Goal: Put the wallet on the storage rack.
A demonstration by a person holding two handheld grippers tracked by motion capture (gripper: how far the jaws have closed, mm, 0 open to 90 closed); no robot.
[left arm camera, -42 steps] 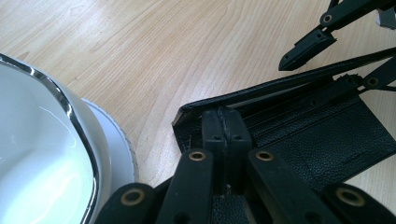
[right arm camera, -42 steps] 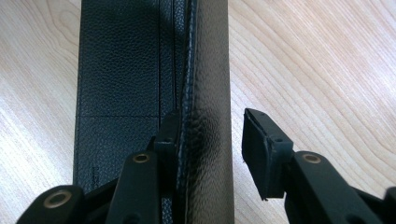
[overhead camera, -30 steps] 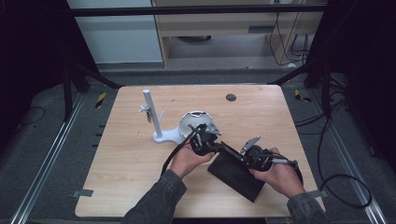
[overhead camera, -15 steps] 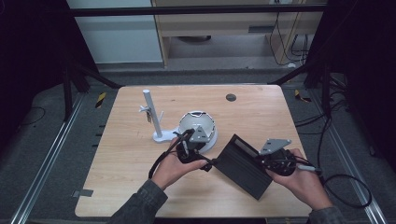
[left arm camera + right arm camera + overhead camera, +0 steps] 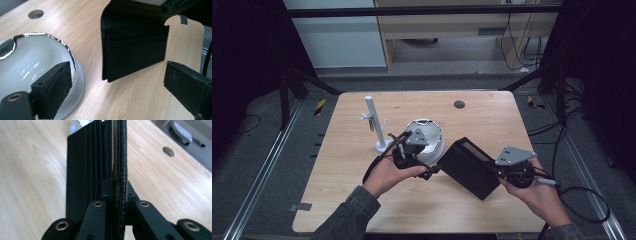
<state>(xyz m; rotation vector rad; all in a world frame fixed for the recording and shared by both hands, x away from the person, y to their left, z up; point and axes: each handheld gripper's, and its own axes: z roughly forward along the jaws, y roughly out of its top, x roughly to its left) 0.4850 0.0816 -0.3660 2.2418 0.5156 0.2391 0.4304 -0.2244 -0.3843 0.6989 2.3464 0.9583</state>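
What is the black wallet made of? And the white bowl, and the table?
The wallet looks like black leather or a look-alike: the right gripper view shows a scaly, pebbled grain on its cover, the left gripper view stitched card slots. The bowl seems glazed ceramic or glossy plastic: bright white with sharp reflections. The table looks like pale wood or wood-print laminate, with visible grain lines.

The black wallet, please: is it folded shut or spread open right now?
Spread open: the wallet shows its inner card slots, and the right gripper clamps one flap alone while the other flap hangs apart.
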